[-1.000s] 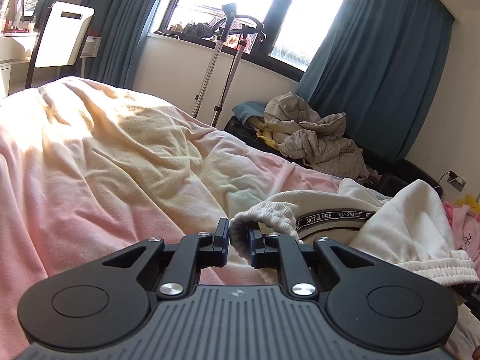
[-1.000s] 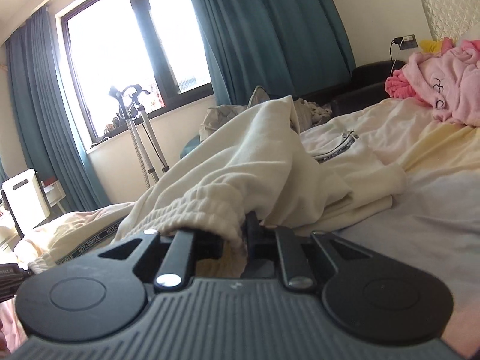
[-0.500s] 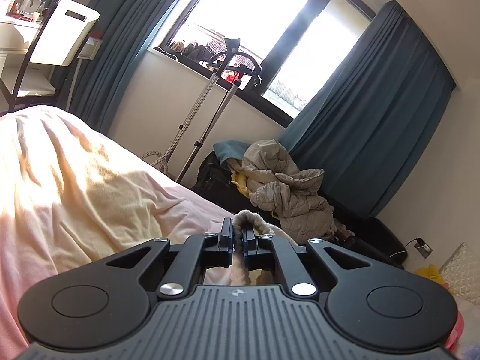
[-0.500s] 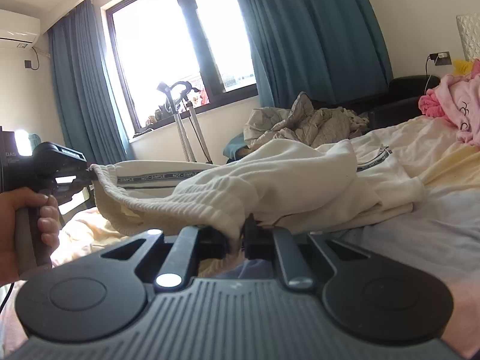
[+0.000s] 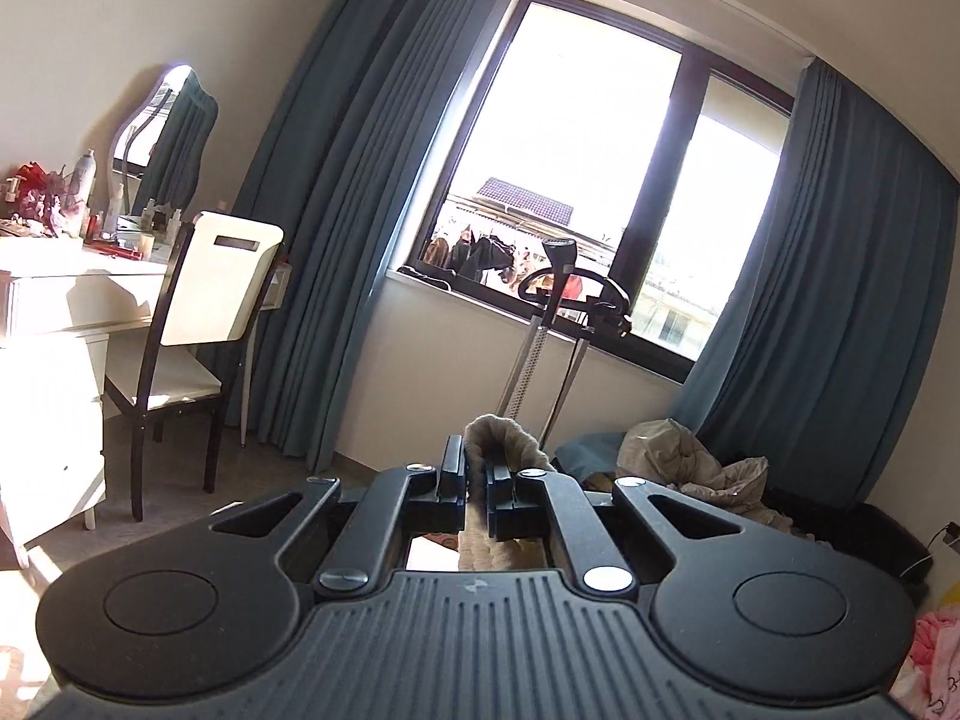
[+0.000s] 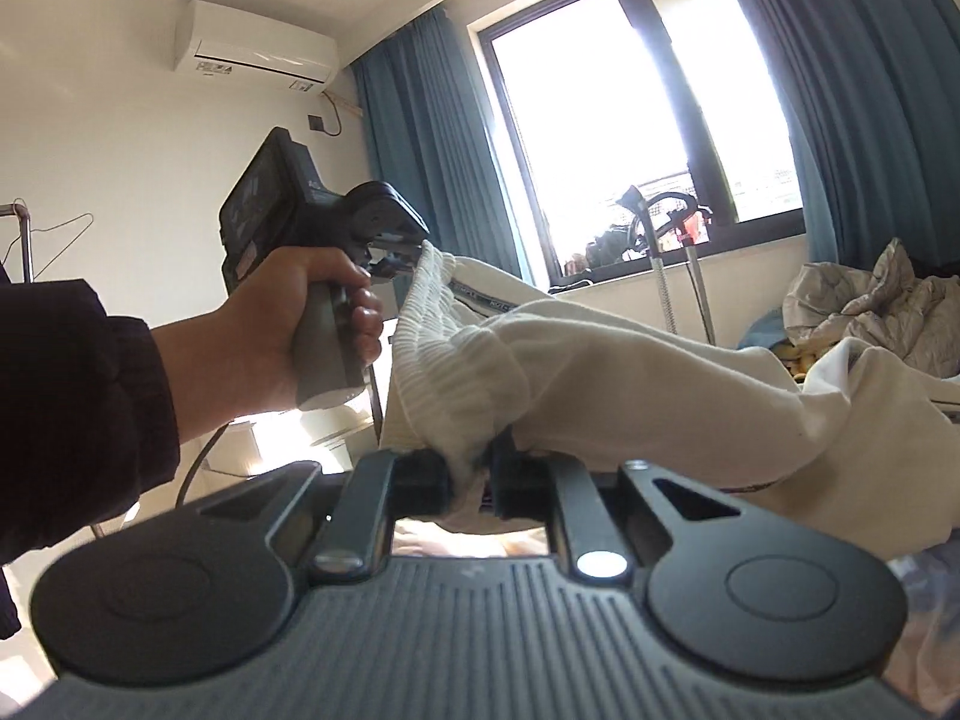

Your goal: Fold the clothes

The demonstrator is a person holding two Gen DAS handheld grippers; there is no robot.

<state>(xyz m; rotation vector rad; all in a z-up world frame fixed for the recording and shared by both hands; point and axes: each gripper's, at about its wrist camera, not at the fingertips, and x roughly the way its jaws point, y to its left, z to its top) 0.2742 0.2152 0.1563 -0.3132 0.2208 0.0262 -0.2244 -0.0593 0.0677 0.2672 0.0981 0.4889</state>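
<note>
A: Trousers [image 6: 600,372], cream, ribbed waistband [image 6: 438,324], lifted into the air, held at two points. Left gripper [image 5: 476,483]: jaws closed on a fold of the waistband, cloth bulging up between the fingers [image 5: 451,468]. Right gripper [image 6: 471,474]: jaws closed on a bunched bit of the same band

B: Where does the rest of the garment go?

A: From the right wrist view it trails off toward 3 o'clock, sagging; its far end is out of frame. Left hand [image 6: 288,324] with its gripper sits at 10 o'clock of that view, waistband stretched between the two grips

B: Reason for holding it so?

A: Judgement: pinching the band at two points lets the legs hang and the cloth straighten by its own weight before it is laid flat. Fold itself not yet begun

B: Risks?

A: Right grip holds a thick bunch, likely several layers; could slip or leave the band twisted. Chair [image 5: 198,312] at 9 o'clock of the left view, well apart
</note>
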